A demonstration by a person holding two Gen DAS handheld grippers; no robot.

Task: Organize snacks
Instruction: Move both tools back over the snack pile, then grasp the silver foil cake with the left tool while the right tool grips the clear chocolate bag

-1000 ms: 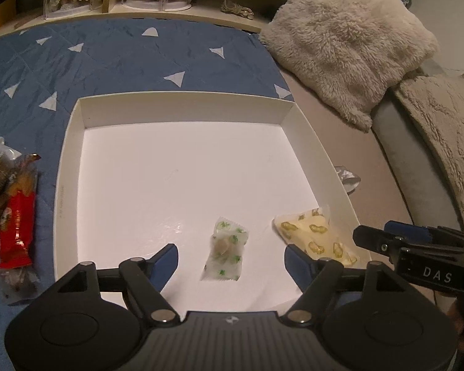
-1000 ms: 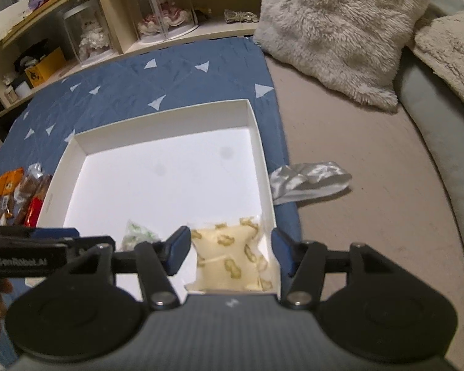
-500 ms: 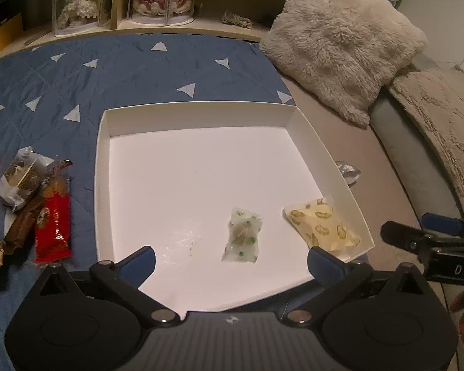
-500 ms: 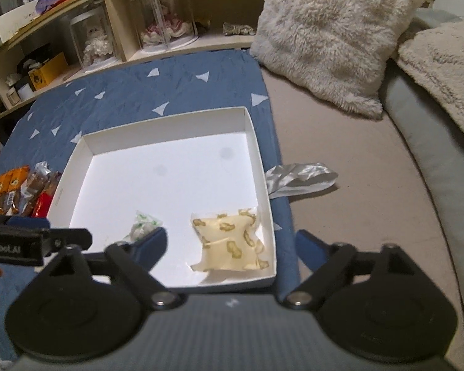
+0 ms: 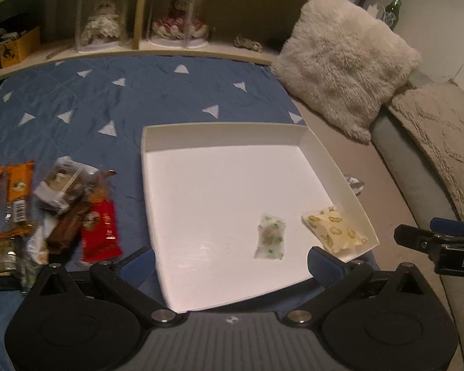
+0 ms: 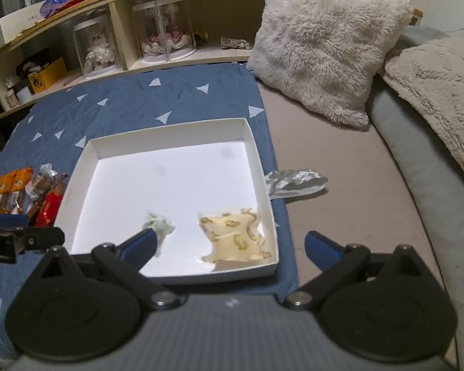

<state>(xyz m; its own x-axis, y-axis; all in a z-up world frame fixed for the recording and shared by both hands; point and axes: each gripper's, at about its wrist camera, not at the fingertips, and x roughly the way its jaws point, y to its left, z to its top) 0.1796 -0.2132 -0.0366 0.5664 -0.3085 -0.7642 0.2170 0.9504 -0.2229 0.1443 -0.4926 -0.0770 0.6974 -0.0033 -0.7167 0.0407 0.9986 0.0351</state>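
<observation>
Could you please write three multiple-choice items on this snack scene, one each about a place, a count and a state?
1. Where is the yellow packet?
A. In the white box, at its near right corner
B. On the blue quilt
C. On the shelf

2. How many snacks lie inside the box?
A. None
B. Two
C. Five

3. How is the right gripper?
A. Shut on a red packet
B. Open, holding nothing
C. Shut on the crumpled silver wrapper

Answers: 1 A, the packet sits against the box's right wall; 2 B, only the yellow packet and the green-and-white packet are inside; 3 B, its fingers stand wide apart with nothing between them.
</observation>
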